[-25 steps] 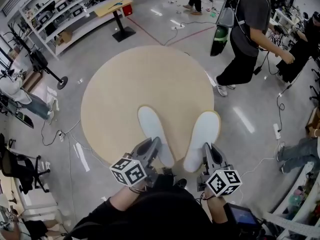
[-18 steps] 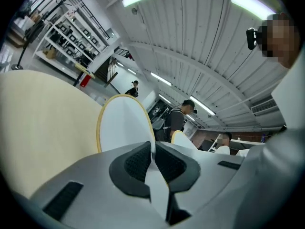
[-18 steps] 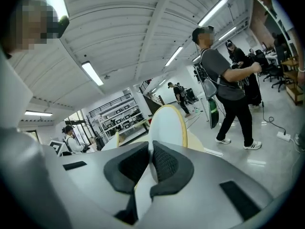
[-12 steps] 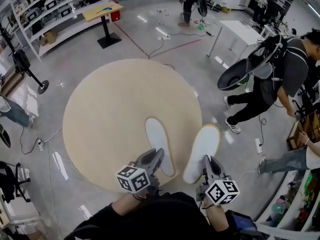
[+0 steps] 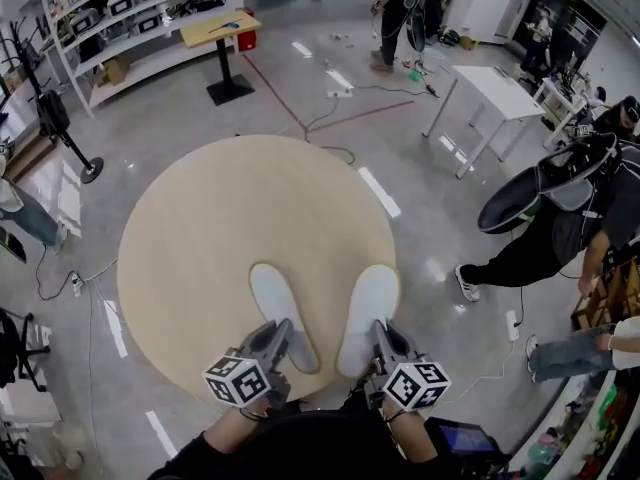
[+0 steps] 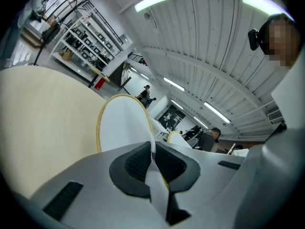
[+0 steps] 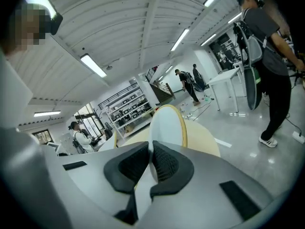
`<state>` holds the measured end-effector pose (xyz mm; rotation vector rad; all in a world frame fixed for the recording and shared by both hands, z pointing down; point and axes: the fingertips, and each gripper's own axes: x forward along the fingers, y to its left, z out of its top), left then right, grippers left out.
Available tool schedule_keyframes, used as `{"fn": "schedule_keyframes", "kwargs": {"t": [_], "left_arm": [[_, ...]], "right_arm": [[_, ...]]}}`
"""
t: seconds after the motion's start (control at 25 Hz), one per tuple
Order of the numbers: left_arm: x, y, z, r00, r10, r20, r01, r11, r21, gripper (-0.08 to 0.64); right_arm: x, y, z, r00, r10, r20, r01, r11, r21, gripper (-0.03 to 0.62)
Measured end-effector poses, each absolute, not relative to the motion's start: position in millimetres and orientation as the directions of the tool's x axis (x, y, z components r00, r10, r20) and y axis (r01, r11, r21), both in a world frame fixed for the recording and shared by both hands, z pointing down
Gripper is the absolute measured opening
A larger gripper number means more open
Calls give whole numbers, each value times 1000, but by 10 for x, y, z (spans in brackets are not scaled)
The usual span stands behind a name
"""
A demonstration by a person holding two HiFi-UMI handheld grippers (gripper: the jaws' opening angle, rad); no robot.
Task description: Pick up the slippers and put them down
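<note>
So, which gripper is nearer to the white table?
Right. The white table stands ahead and to the right of the right gripper; the left gripper is further left.

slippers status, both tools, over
Left tool shut on left slipper, near end. Right tool shut on right slipper, same. Both slippers over round table; nothing else on it.

No words, numbers, brand names or signs can be read in any view. The only printed marks are black-and-white square patterns on the left cube [image 5: 238, 380], part of the left gripper [image 5: 280, 330], and on the right cube [image 5: 415, 384], part of the right gripper [image 5: 382, 330]. They form no letters or digits. Any print on the things on the far shelves [image 5: 130, 18] is too small to make out.
</note>
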<state>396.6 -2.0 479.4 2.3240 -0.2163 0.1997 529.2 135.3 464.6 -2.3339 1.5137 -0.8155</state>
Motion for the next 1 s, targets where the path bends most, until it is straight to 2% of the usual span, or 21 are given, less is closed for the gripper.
{"fn": "schedule_keyframes", "kwargs": {"t": [0.2, 0.4, 0.56, 0.68, 0.76, 1.0], "left_arm": [[4205, 101, 4753, 948, -211, 237, -316, -682, 660, 29], [4957, 720, 4703, 922, -294, 251, -386, -648, 657, 29], [5580, 1232, 4541, 909, -326, 259, -415, -647, 639, 29], [6015, 1198, 4304, 913, -320, 255, -407, -648, 644, 29], [6088, 1084, 4372, 904, -331, 270, -425, -633, 647, 29], [5823, 737, 4884, 884, -347, 314, -466, -596, 654, 29]], "right_arm": [[5608, 1243, 4733, 167, -941, 293, -791, -305, -531, 28], [6333, 1646, 4668, 42, -959, 281, -816, -195, -544, 28], [7066, 2114, 4425, 21, -961, 275, -823, -173, -541, 28], [7580, 2080, 4129, 43, -965, 260, -828, -180, -531, 28], [7717, 1921, 4249, 33, -962, 271, -818, -182, -545, 28], [7533, 1570, 4800, 9, -941, 337, -809, -205, -550, 28]]}}
